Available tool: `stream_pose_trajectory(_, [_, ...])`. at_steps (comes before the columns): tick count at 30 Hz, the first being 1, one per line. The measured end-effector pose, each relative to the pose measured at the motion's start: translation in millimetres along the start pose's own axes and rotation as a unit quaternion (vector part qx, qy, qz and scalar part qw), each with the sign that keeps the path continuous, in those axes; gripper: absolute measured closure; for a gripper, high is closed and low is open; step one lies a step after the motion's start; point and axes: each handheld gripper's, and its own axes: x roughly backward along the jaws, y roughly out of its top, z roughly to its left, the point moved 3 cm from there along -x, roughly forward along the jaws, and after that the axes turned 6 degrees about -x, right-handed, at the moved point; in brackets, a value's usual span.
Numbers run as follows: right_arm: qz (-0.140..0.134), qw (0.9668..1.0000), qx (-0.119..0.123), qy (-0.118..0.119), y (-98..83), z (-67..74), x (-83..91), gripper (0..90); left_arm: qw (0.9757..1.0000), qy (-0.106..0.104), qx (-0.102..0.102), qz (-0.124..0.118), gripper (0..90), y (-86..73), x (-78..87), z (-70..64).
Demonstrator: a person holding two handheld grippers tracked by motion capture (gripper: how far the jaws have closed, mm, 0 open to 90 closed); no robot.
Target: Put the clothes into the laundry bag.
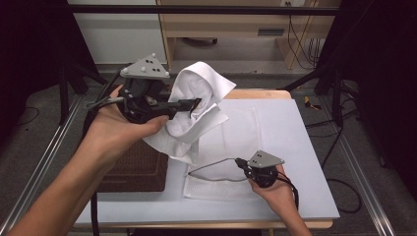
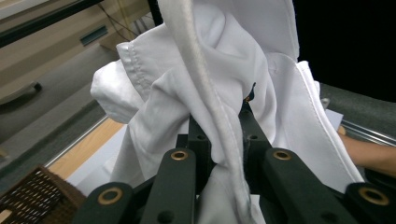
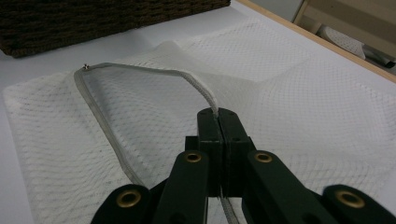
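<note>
While the left gripper (image 1: 195,104) is clenched on a bunched white garment (image 1: 196,105) held up in the air above the far left part of the desk (image 1: 305,162), the right gripper (image 1: 240,162) is clamped on the zipper edge (image 3: 140,70) of a white mesh bag (image 1: 231,142). The bag lies flat across the middle of the desk toward its near edge, its mouth lifted open. A dark wicker basket (image 1: 137,169) sits at the desk's left edge, just beside the bag.
</note>
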Motion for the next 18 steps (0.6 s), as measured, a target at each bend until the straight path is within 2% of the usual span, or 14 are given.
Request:
stream_pose_trajectory(9, [-0.003, 0.9998, -0.018, 0.009, -0.5, -3.3, 0.2, 89.4, 0.9996, -0.029, -0.003, -0.007, 79.2, 1.2, -10.7, -17.4])
stream_pose_trajectory(17, [-0.008, 0.9991, -0.038, 0.018, -1.1, -6.7, 0.4, 89.4, 0.9984, -0.056, -0.004, -0.008, 79.2, -5.1, -21.9, -34.5])
stream_pose_trajectory(18, [-0.009, 0.9988, -0.043, 0.019, -1.4, -7.6, 0.2, 89.4, 0.9980, -0.063, -0.004, -0.008, 79.2, -7.6, -25.1, -39.7])
